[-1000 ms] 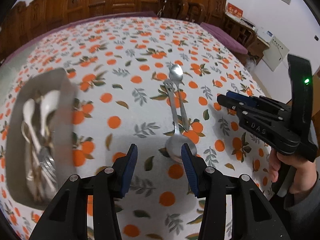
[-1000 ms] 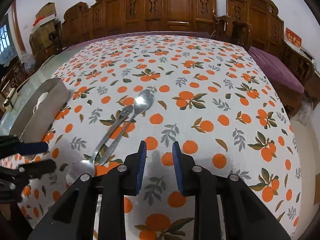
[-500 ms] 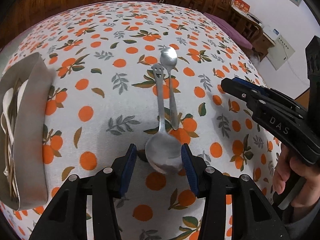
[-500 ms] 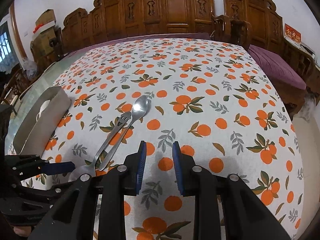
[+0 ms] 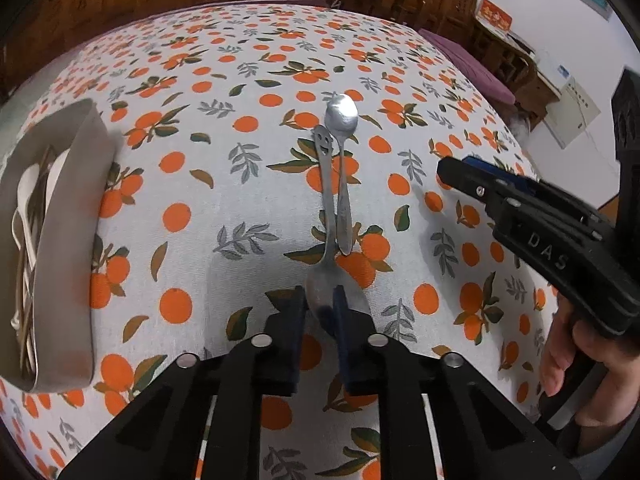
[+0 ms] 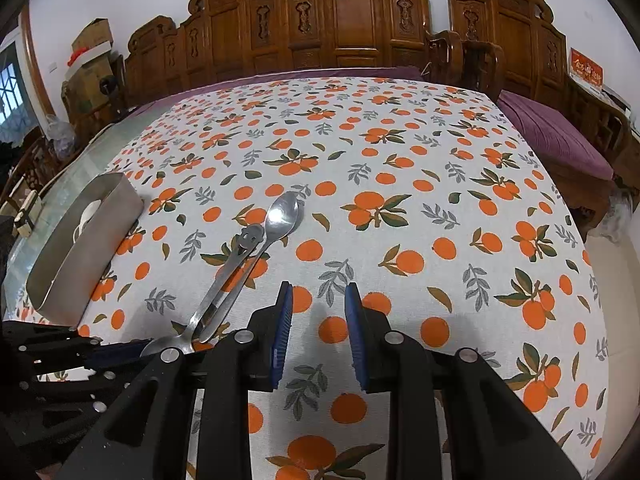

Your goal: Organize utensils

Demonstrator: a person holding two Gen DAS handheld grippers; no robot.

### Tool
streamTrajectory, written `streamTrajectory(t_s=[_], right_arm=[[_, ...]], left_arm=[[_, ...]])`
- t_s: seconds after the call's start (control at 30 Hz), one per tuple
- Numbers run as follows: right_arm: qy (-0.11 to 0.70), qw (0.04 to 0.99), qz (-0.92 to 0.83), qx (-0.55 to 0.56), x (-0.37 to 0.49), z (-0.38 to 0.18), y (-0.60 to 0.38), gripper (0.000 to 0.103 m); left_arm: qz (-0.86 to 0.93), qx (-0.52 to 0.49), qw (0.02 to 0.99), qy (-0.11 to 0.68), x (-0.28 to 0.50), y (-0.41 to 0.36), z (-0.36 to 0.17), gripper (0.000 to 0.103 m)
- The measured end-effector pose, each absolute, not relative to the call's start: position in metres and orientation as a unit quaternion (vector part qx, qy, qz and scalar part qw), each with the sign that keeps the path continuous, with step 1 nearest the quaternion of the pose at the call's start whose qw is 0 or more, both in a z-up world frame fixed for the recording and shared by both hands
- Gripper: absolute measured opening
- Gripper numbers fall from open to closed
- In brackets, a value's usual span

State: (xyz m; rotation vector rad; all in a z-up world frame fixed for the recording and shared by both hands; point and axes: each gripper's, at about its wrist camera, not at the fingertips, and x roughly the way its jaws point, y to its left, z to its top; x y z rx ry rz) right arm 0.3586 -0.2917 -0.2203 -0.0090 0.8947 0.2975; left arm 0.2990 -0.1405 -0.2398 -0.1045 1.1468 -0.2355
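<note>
Two metal spoons lie side by side on the orange-print tablecloth. The smiley-handled spoon (image 5: 326, 200) has its bowl toward me, and my left gripper (image 5: 321, 304) is closing on that bowl, pads pressing its sides. The plain spoon (image 5: 342, 120) lies beside it with its bowl at the far end. My right gripper (image 6: 318, 308) hovers open over bare cloth to the right of both spoons (image 6: 236, 272), holding nothing. It also shows in the left wrist view (image 5: 452, 168), held by a hand.
A grey metal utensil holder (image 5: 68, 240) with several white and metal utensils inside stands at the left of the table, also seen in the right wrist view (image 6: 100, 236). Carved wooden chairs and a bench ring the far and right table edges.
My left gripper slid forward and down over the spoon bowl, then its jaws narrowed onto it. The right gripper stayed put.
</note>
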Motion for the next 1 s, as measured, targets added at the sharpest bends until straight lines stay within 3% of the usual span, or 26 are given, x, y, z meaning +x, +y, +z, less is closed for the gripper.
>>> streamTrajectory(t_s=[0.17,0.57,0.63,0.67,1.0], right_arm=[[0.432,0.89,0.144,-0.007,0.359,-0.221,-0.291,0.029],[0.447,0.883,0.144,0.004,0.372,-0.231,-0.285,0.029],[0.443,0.886,0.135,0.007,0.374,-0.23,-0.29,0.045],[0.442,0.887,0.131,0.015,0.376,-0.23,-0.294,0.047],[0.465,0.879,0.102,0.025,0.401,-0.25,-0.293,0.049]], left_arm=[[-0.109,-0.09,0.831,0.538,0.297,-0.126,-0.234,0.001],[-0.094,-0.116,0.853,0.5,0.295,-0.091,-0.213,0.001],[-0.092,-0.116,0.857,0.494,0.297,-0.084,-0.208,0.001],[-0.092,-0.118,0.858,0.492,0.298,-0.081,-0.207,0.001],[-0.093,-0.117,0.868,0.474,0.297,-0.068,-0.196,0.001]])
